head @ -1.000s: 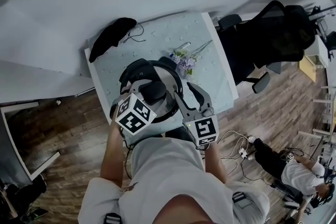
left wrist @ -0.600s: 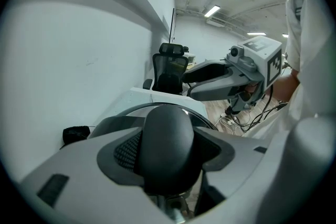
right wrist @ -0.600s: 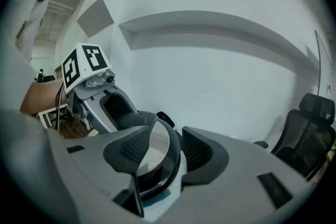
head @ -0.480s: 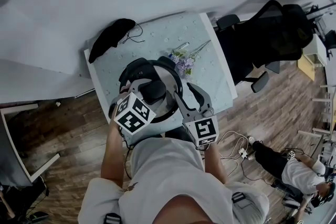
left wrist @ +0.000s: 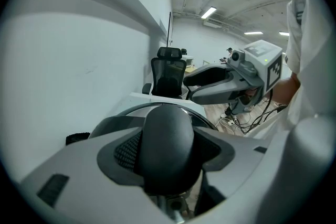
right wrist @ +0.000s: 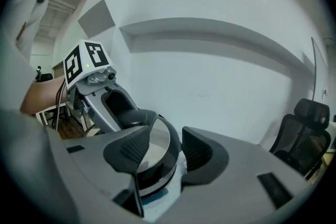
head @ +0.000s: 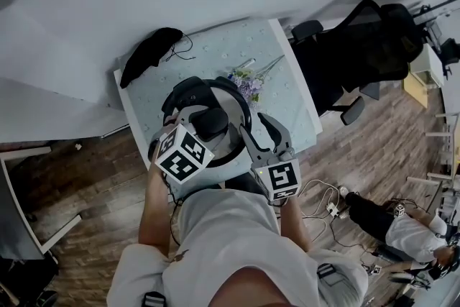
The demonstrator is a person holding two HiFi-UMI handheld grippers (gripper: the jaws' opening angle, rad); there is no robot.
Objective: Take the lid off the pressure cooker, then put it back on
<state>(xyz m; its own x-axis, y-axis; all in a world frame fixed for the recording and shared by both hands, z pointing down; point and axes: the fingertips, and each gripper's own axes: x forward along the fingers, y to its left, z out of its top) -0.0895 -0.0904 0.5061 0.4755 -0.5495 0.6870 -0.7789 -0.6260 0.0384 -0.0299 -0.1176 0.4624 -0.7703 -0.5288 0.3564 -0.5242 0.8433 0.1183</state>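
Fingers (left wrist: pixel 125 153) apparently clamp knob (left wrist: pixel 168 144), hiding lid (left wrist: pixel 201 117).

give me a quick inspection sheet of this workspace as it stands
surface: small table under a pale cloth
job's things: pressure cooker at the near edge, lid seemingly seated, black knob on top
clutter: purple flowers; black fabric bundle at the far left corner
grippers: left gripper shut on the knob; right gripper open by the cooker's right rim, fingers pressing nothing
cables: thin cord by the bundle; wires on the floor
surroundings: black office chair; person seated on the wood floor
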